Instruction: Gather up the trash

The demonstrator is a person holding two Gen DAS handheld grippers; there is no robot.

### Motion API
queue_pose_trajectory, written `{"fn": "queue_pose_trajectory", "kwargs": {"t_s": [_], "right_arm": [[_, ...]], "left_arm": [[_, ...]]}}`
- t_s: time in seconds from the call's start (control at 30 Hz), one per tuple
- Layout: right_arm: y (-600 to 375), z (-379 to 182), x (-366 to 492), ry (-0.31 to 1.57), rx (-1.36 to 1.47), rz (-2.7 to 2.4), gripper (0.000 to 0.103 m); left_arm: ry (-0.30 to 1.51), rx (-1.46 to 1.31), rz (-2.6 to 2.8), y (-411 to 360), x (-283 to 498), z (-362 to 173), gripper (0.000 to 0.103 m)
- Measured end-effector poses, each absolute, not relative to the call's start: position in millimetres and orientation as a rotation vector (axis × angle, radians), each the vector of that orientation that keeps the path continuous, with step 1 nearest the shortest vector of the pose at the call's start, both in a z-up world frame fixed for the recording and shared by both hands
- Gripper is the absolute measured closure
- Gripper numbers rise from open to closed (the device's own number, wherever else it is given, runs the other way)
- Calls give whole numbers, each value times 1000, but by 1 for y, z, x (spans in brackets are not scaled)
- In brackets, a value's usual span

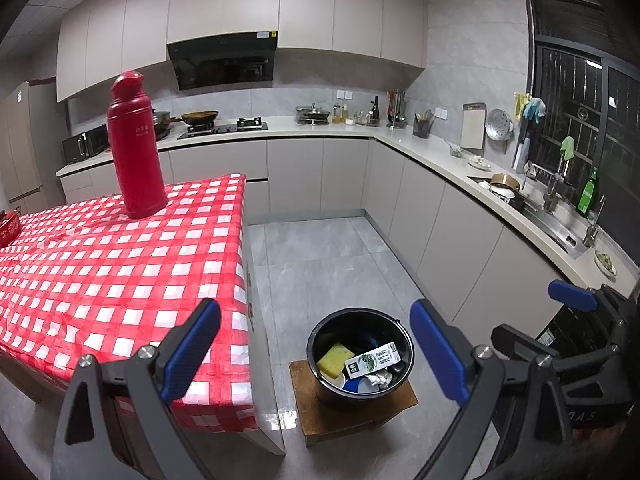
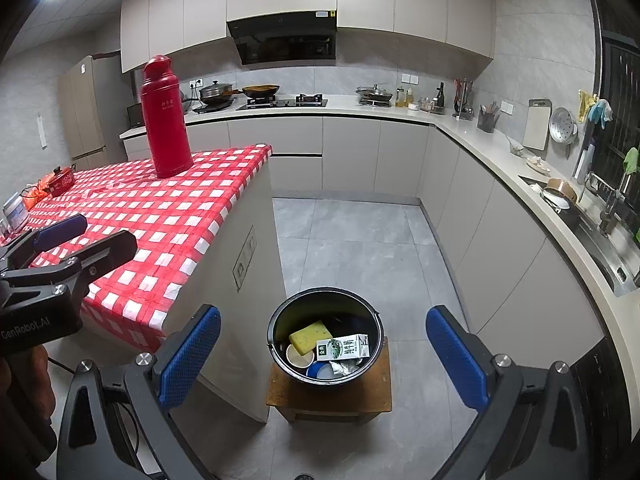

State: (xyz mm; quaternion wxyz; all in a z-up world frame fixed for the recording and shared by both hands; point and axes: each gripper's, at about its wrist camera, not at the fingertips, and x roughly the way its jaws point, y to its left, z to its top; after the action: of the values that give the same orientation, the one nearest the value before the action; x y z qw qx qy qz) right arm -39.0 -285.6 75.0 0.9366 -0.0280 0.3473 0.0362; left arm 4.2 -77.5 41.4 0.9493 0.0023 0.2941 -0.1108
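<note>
Both grippers, left point(image 1: 316, 354) and right point(image 2: 323, 356), hang wide open and empty. The black bucket point(image 2: 276, 320) of trash, milk carton point(image 2: 343, 347) lying crosswise, sits below, framed between the right jaws, slightly nearer them.

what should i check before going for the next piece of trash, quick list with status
1. Left gripper free: ok, jaws wide apart, nothing between them.
2. Right gripper free: ok, open and empty.
3. Black bucket steady: ok, upright on the wooden stool.
4. Earlier trash inside: ok, yellow sponge, milk carton and crumpled paper lie in the bucket.
5. Room left in bucket: ok, contents sit well below the rim.
6. Trash left on the checkered table: cannot tell; only the red thermos and a small red pot are clear, the far end is cut off.
</note>
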Motion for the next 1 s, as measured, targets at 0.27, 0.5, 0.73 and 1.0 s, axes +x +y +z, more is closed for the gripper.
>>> {"fn": "queue_pose_trajectory", "kwargs": {"t_s": [0.27, 0.5, 0.73, 1.0], "right_arm": [[-287, 77, -43, 704, -62, 72, 0], [-284, 79, -41, 700, -67, 82, 0], [-283, 79, -39, 702, -68, 89, 0], [-279, 77, -38, 705, -70, 88, 0]], "left_arm": [[597, 5, -226, -79, 4, 42, 7], [589, 3, -223, -80, 3, 44, 7], [590, 1, -219, -76, 3, 45, 7], [590, -2, -224, -75, 4, 45, 7]]}}
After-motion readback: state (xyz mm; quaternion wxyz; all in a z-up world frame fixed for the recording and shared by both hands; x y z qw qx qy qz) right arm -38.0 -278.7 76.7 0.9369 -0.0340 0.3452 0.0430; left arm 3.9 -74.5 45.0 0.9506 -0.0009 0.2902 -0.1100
